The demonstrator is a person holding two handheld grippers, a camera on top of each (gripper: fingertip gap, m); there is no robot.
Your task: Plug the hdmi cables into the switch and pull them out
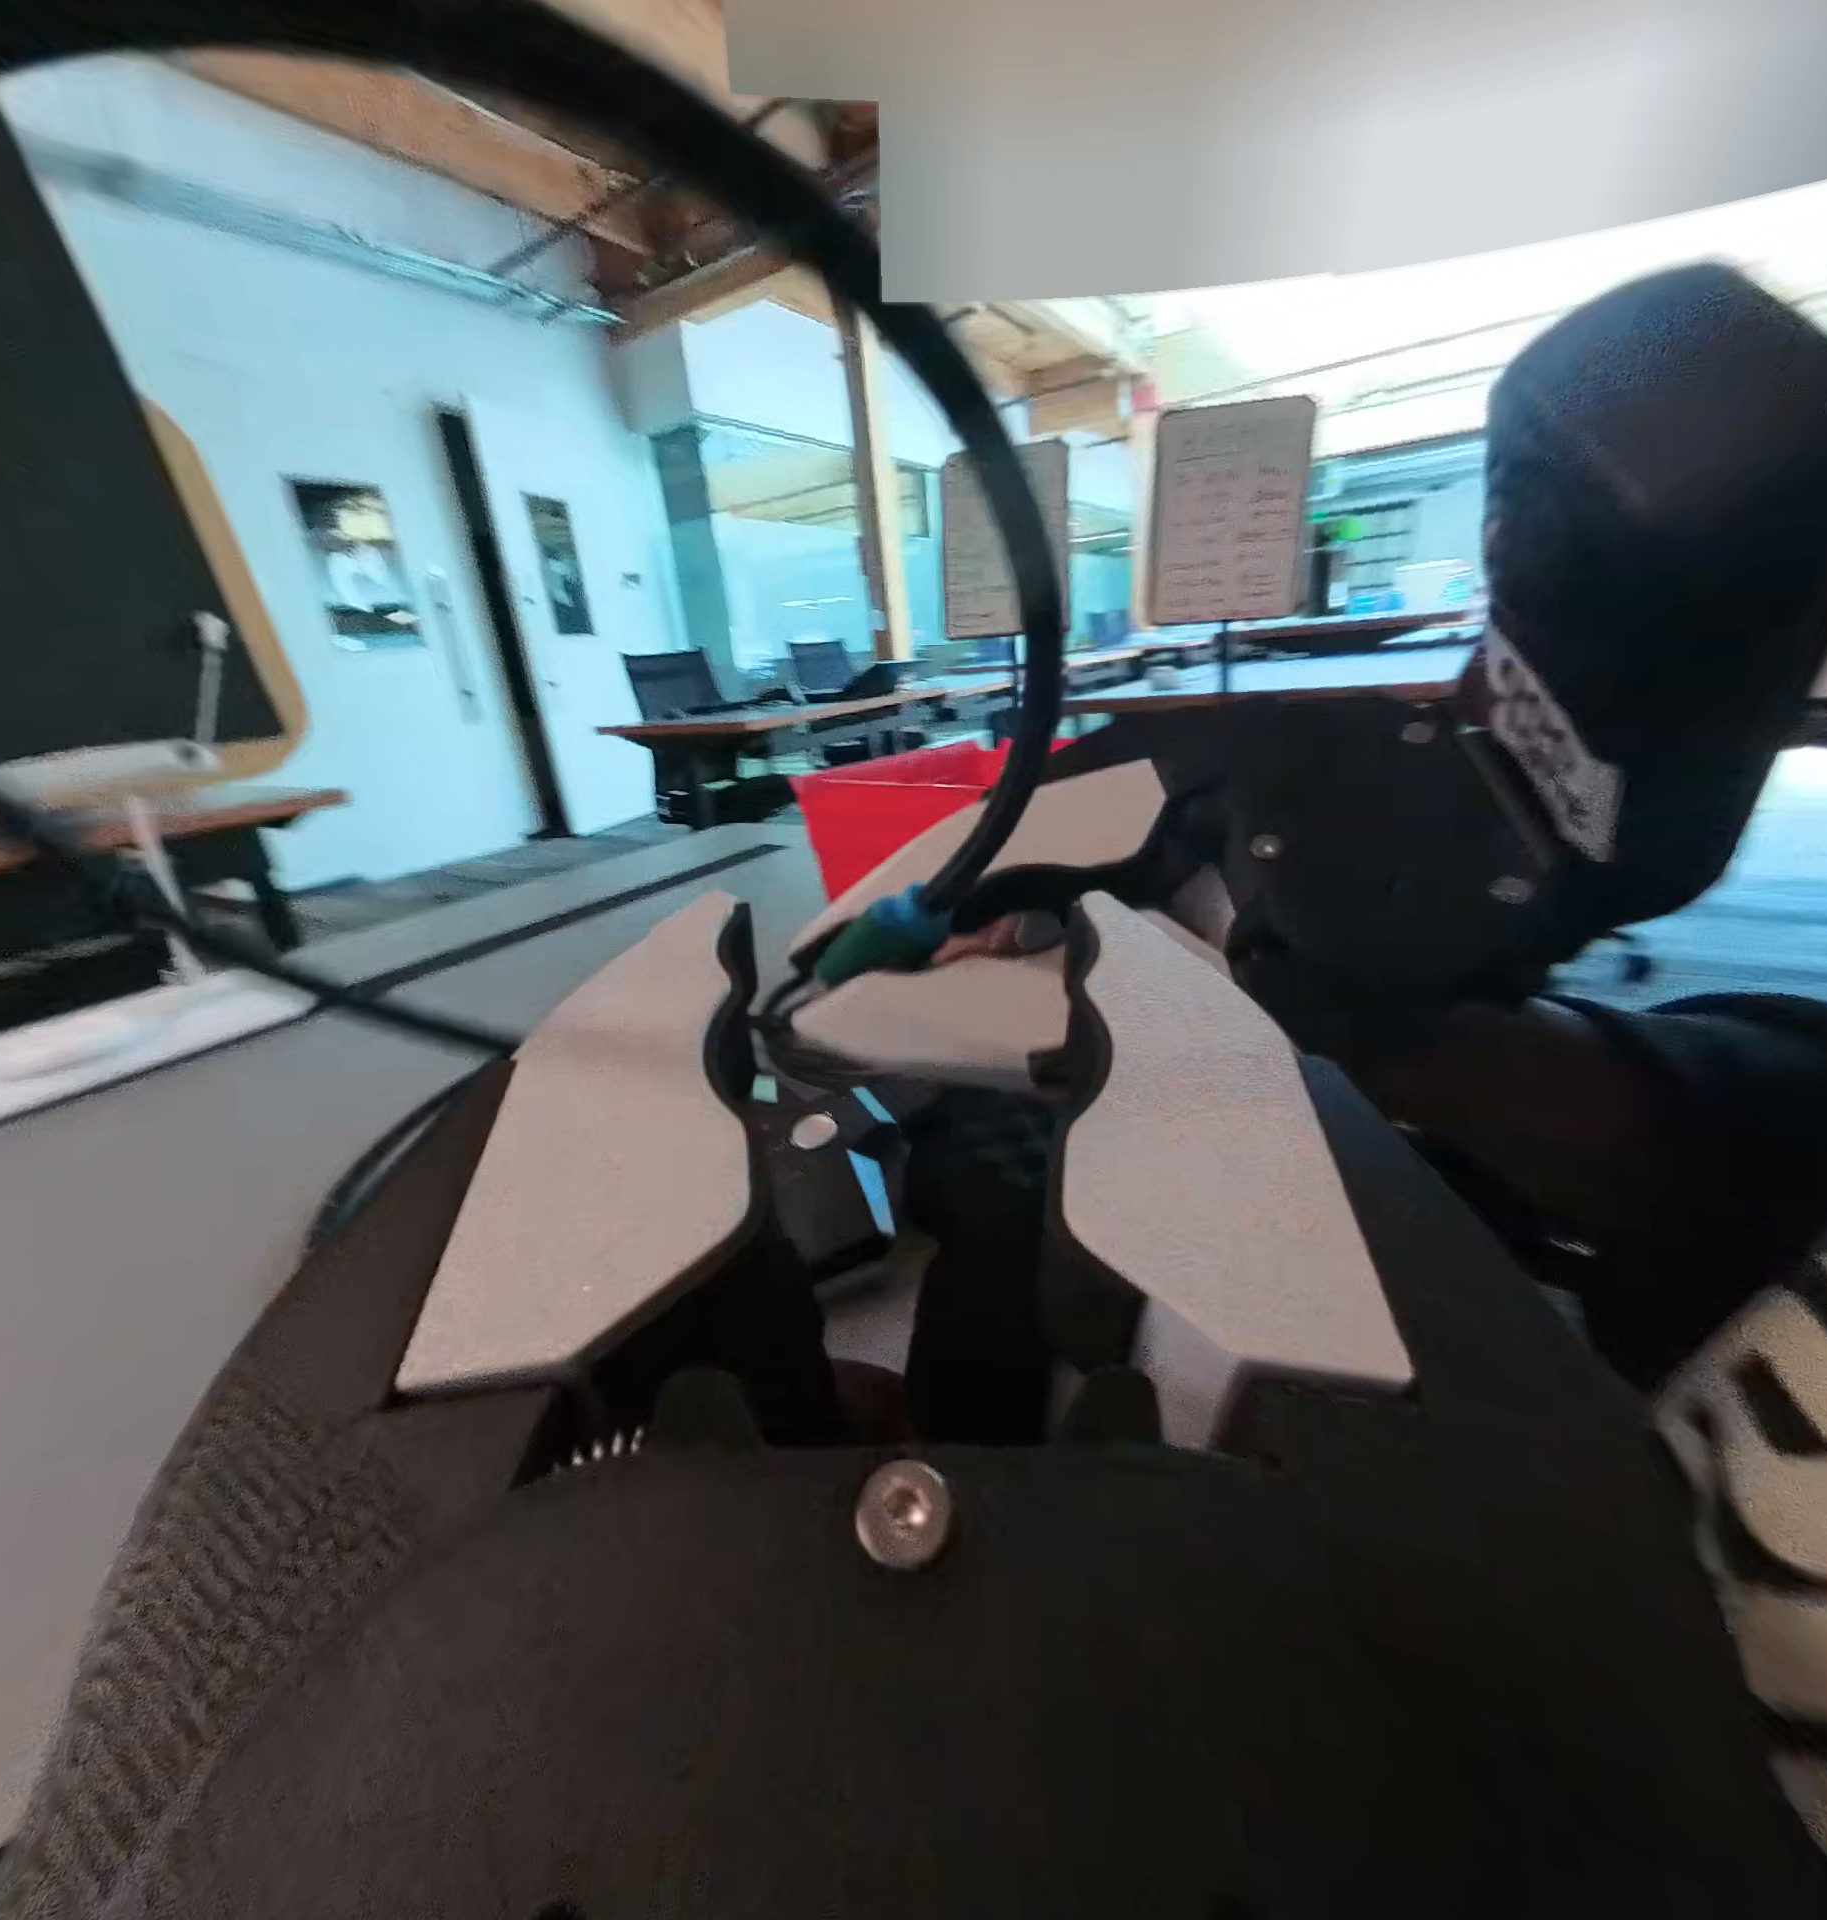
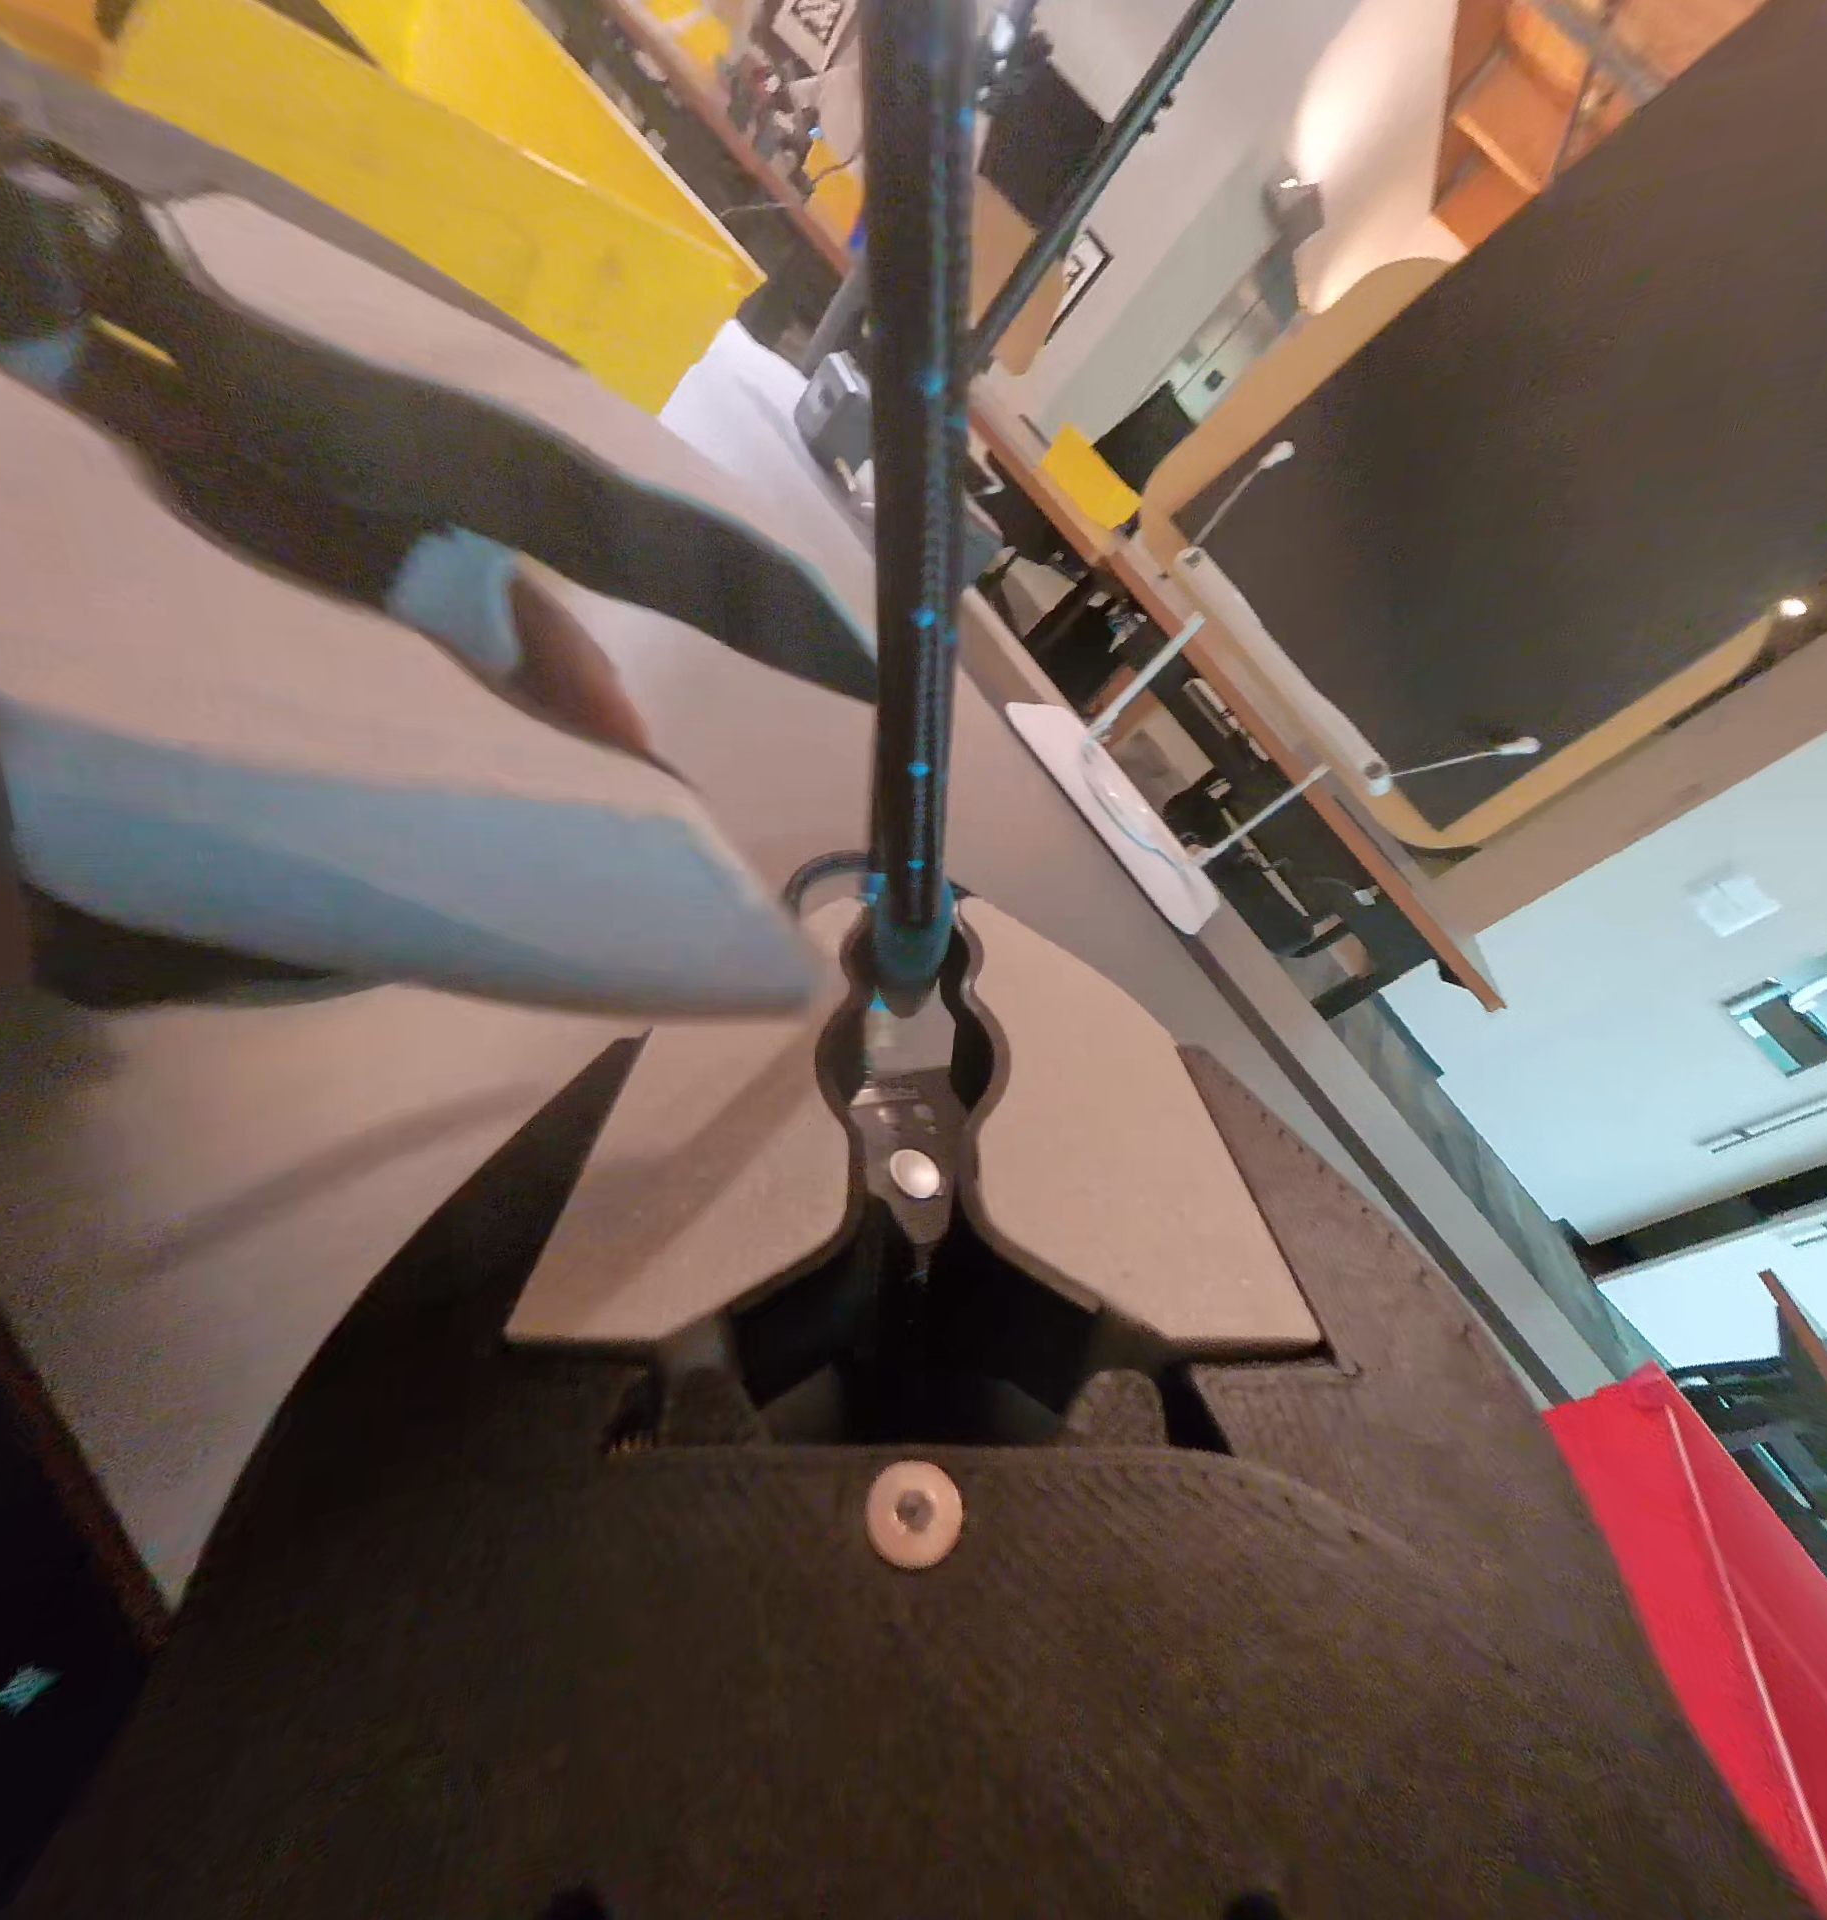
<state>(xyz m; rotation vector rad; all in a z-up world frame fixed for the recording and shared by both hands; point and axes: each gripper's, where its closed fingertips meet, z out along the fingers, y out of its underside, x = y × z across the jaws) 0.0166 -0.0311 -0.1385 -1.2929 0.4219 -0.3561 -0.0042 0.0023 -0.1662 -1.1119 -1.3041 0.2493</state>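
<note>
My left gripper (image 1: 909, 920) holds a small black HDMI switch (image 1: 831, 1148) with a round silver button between its grey fingers. My right gripper (image 2: 907, 925) is shut on the plug (image 2: 893, 1044) of a black braided HDMI cable (image 2: 914, 468) with a blue strain relief. The plug meets the switch (image 2: 914, 1174); how deep it sits is hidden. The two grippers cross. One of the right gripper's fingers (image 1: 919, 1003) lies between my left fingers, and a left finger (image 2: 421, 883) shows blurred in the right wrist view. The cable (image 1: 1023, 582) arcs up and to the left.
Both grippers are over a grey table (image 1: 161, 1195). A red bin (image 1: 888, 816) stands behind, also in the right wrist view (image 2: 1719, 1610). Yellow bins (image 2: 421, 177) and a white pad with a wire stand (image 2: 1117, 821) sit on the table. A dark sleeve (image 1: 1667, 1091) is at right.
</note>
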